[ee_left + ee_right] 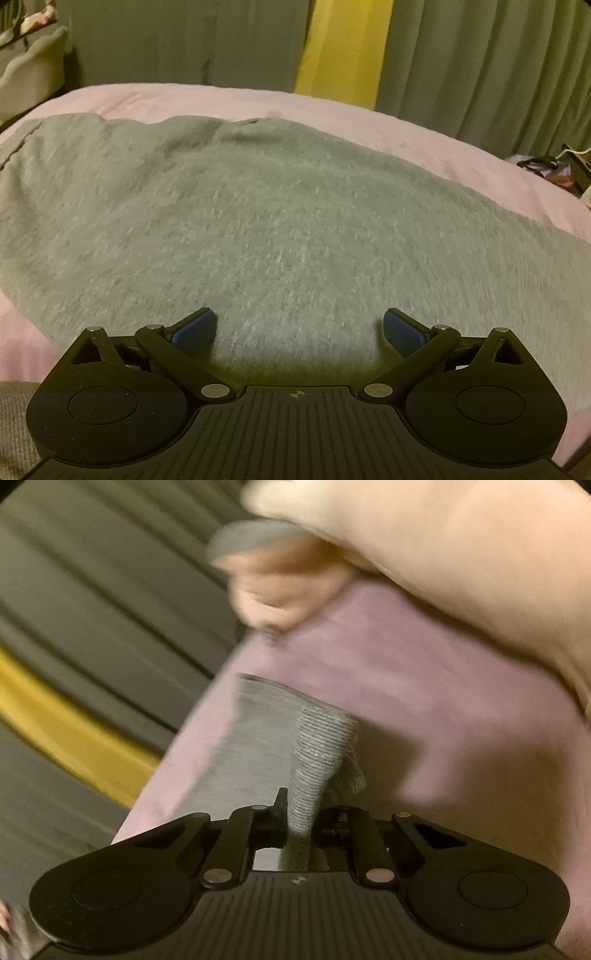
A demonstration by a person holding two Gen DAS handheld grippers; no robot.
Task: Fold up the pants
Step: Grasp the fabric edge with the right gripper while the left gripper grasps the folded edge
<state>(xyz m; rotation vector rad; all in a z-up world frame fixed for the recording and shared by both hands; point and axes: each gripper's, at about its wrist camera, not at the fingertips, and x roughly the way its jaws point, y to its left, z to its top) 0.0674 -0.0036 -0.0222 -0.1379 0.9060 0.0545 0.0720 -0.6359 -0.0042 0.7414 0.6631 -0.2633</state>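
Across the middle of the left wrist view, the grey pants (258, 221) lie spread flat on a pink bed sheet (424, 140), filling the frame from its left edge to the right. At the bottom centre the left gripper (300, 332) hangs over the cloth with its jaws wide apart, the blue pads (194, 330) clear of the fabric and nothing between them. Behind the bed, grey-green curtains (480, 55) fill the top of the frame, with a yellow strip (343, 48) between them.

In the right wrist view, curtains and the yellow strip run down the left side. At centre, the right gripper (301, 818) is clamped on a ribbed edge of the pants (317, 753), which bunches up from between the jaws while a grey panel trails to its left over the pink sheet. A blurred bare arm and hand (291, 590) cross the upper right.
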